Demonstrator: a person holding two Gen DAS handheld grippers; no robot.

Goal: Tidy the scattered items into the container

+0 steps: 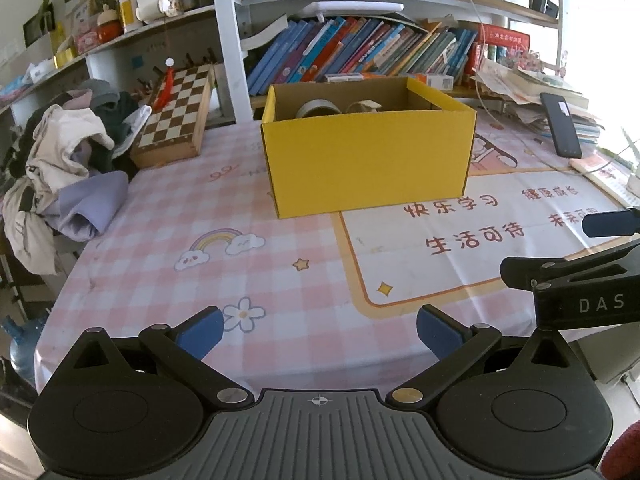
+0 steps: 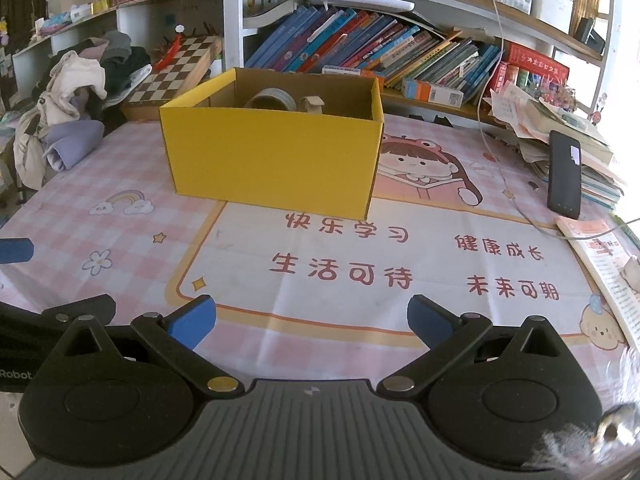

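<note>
Both claws hang over the near edge of the tabletop [image 2: 120, 168] with nothing in them: the left claw [image 1: 319, 330] is spread wide, blue pads far apart, and so is the right claw [image 2: 312, 318]. The yellow box [image 1: 368, 160] stands at about twelve o'clock from both, well apart from either, and already holds a roll of tape [image 2: 272, 100] and a second, paler roll [image 2: 314, 105] beside it at the back. As far as I can see, no loose item lies on the open cloth between the claws and the box, so the tidying looks close to done. The likeliest slip, I'd judge, is reaching for something that isn't part of the job. The dark phone [image 2: 565, 174] leans on a paper stack [image 2: 560, 128] at two o'clock from the right claw, and a nudge could tip it flat or shift the papers. A thin cable [image 2: 516, 200] trails across the cloth near it and could snag a finger. At ten o'clock a heap of clothes [image 1: 68, 152] spills over the tabletop edge, with a chessboard box [image 1: 176, 116] just beyond; dragging fabric could pull the lot down. The claws sit close side by side, so swinging either one sideways risks them knocking together. The cardboard box looks light, and a push against its wall would probably slide it.
</note>
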